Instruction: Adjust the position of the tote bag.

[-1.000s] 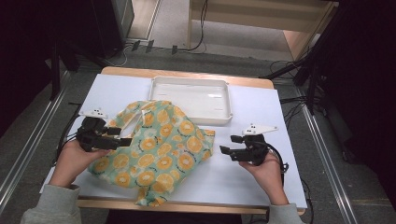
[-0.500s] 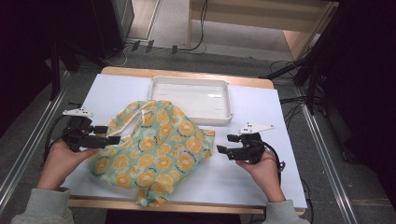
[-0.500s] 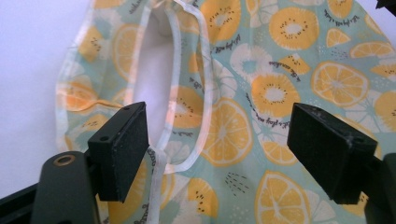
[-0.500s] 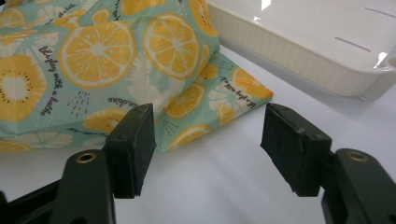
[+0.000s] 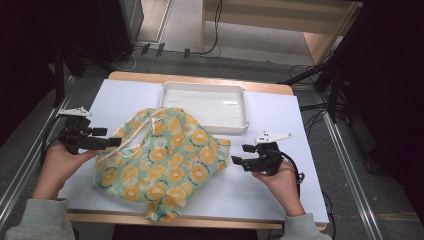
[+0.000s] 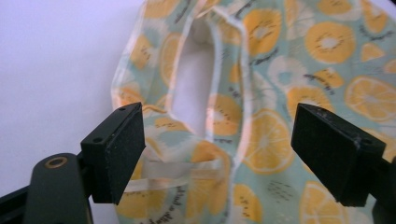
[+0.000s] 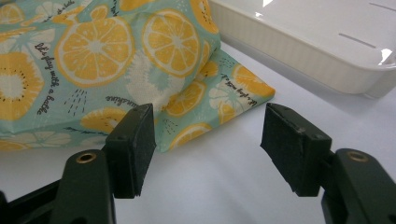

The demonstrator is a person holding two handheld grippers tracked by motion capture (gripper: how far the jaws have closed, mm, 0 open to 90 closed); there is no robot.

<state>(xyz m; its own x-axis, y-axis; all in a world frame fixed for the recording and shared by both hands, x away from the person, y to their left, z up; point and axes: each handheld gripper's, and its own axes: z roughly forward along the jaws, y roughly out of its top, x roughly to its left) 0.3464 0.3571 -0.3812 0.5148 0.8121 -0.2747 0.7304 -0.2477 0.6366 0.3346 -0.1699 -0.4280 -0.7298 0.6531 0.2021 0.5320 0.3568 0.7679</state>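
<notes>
Tabletop (image 5: 280, 200): cloth (image 5: 165, 160) lies spread at centre, crumpled, w/ tray (image 5: 205, 106) touching it at 1 o'clock. Left gripper (image 5: 107, 143) at cloth's 9 o'clock edge, fingers apart, nothing held. Right gripper (image 5: 237, 161) at the 3 o'clock corner, fingers apart too. Step: lining up grasps. Next, prob.: close on both edges.

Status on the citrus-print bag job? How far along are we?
Early stage. Done: the citrus-print bag lies spread on the table, in front of the white tray. In hand: nothing; the left gripper and right gripper flank it with jaws open. Left: gripping and handling the bag.
</notes>
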